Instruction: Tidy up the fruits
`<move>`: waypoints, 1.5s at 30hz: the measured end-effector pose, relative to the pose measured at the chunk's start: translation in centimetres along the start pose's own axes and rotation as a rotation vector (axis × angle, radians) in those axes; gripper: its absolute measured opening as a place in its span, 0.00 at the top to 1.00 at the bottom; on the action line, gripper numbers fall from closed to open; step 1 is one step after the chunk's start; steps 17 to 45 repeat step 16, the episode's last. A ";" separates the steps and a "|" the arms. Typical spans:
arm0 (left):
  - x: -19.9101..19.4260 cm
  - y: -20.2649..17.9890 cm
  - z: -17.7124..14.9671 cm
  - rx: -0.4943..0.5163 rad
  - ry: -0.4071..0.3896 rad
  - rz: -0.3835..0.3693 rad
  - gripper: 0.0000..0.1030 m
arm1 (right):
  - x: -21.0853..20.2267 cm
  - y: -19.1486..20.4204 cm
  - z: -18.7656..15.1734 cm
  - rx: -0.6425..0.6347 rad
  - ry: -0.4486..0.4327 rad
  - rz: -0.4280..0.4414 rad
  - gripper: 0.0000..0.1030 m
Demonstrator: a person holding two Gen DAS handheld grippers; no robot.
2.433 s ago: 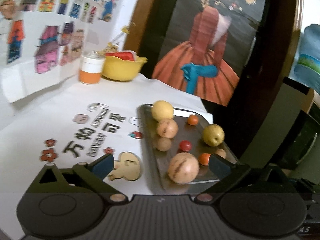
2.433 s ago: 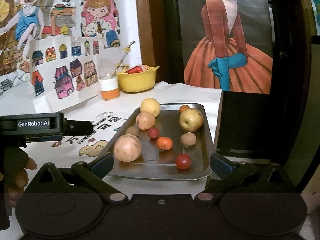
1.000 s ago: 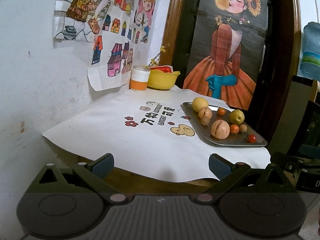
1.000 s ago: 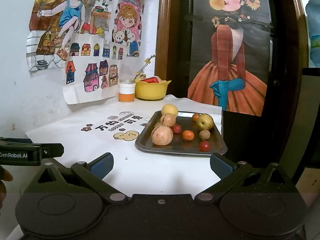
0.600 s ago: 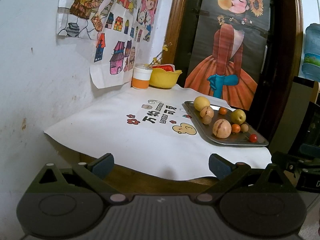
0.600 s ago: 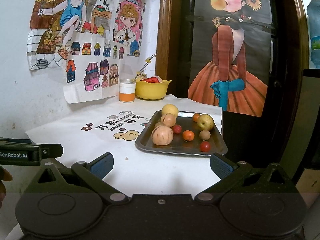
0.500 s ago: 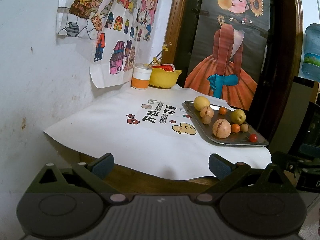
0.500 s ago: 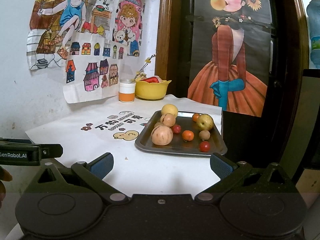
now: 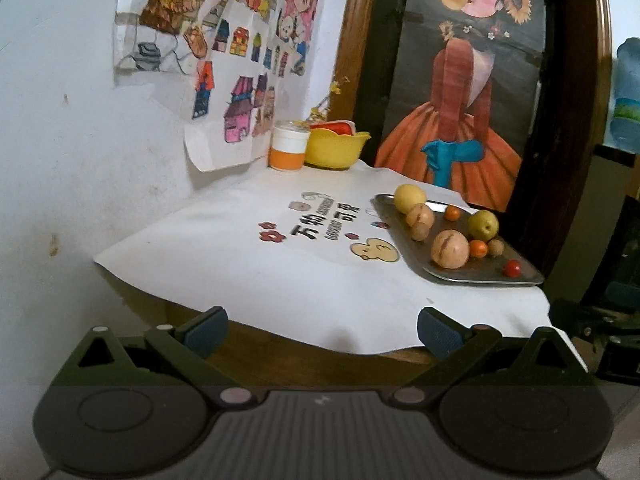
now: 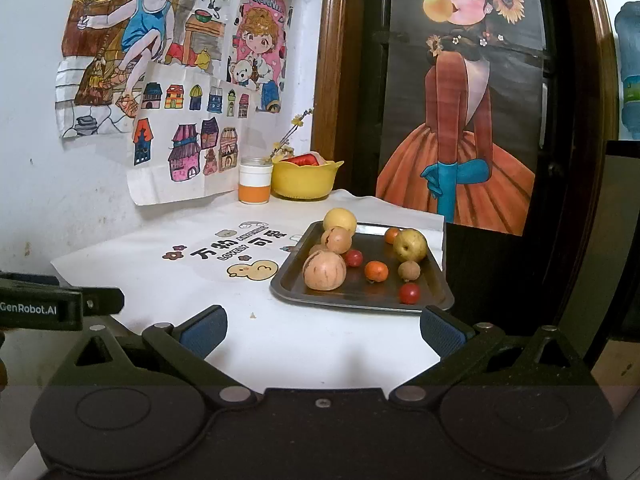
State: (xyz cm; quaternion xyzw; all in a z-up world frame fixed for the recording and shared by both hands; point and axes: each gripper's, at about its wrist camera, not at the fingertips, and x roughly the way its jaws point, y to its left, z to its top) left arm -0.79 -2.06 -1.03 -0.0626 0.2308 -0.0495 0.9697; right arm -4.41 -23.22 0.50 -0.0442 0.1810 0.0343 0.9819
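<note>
A dark metal tray (image 10: 434, 286) (image 9: 482, 276) sits on the right side of the white-covered table and holds several fruits. Among them are a large striped pinkish fruit (image 10: 324, 270) (image 9: 449, 249), a yellow one (image 10: 339, 220) (image 9: 409, 198) at the far corner, a green-yellow pear (image 10: 409, 245) (image 9: 483, 225) and a small red one (image 10: 409, 293) (image 9: 512, 268) near the front rim. My left gripper (image 9: 322, 330) and my right gripper (image 10: 322, 330) both stand open and empty, held back off the table's near edge.
A yellow bowl (image 10: 307, 179) (image 9: 337, 147) with something red in it and an orange-and-white cup (image 10: 254, 181) (image 9: 288, 145) stand at the table's far corner by the wall. Printed white cloth (image 10: 200, 280) covers the table. The left gripper's body (image 10: 60, 306) shows at the right view's left edge.
Both grippers have pulled well back from the tray since 2.4 s ago. Over the last second the left view crept slightly nearer the table; the fruits stayed put.
</note>
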 end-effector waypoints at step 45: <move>0.0 -0.2 0.1 0.009 0.000 -0.004 0.00 | 0.1 0.0 0.0 -0.012 0.000 0.003 0.01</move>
